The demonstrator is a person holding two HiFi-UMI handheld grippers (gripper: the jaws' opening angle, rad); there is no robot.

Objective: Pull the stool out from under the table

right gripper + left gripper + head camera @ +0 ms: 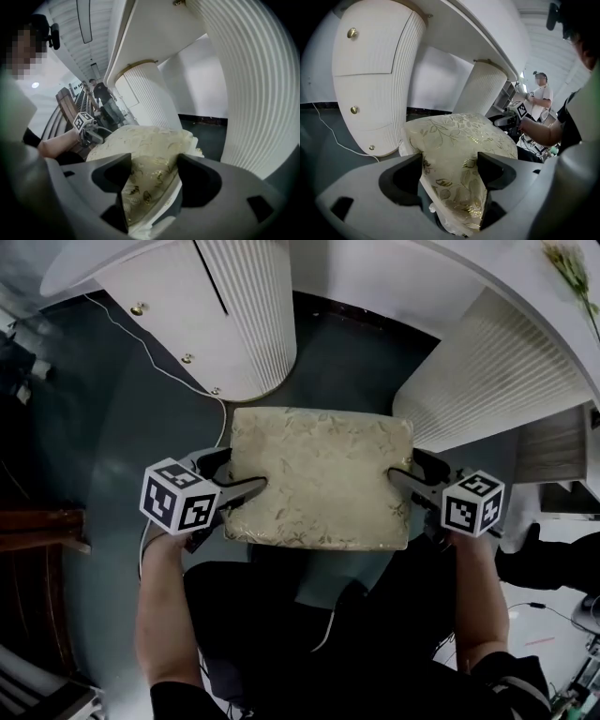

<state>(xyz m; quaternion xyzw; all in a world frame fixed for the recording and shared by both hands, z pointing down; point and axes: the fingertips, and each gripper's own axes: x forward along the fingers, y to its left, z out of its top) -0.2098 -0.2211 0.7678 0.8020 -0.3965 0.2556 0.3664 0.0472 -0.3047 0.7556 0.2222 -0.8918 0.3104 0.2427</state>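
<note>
Two grips, one at each short end of the seat, are what this pull depends on. Nearest you, your own legs sit just behind the stool's (319, 479) near edge, so there looks to be little room before it reaches them. Your left gripper (251, 491) is clamped on the left edge of the cushion. Its own view shows the gold-leaf fabric pinched and bulging between the two jaws. Your right gripper (398, 474) comes in from the opposite side and has its jaws closed over the right edge, one above the cushion and one below, with the fabric filling the gap. Both hands sit about level with each other, so neither is the nearer one. The seat's long axis runs straight across you from gripper to gripper, and the pull should run along its short axis, back toward your body. Beyond the grippers, the stool stands on the dark floor (347, 352) with its far edge at the mouth of the gap between the table's (375, 277) two ribbed supports. The far left corner lies just beside the left pedestal (248, 324) and the far right corner just beside the right pedestal (487, 371). Draw evenly with both hands, since any twist would likely swing a corner into one of them. A white cable (141, 348) trails along the floor on the left and passes close to the stool's left edge.
</note>
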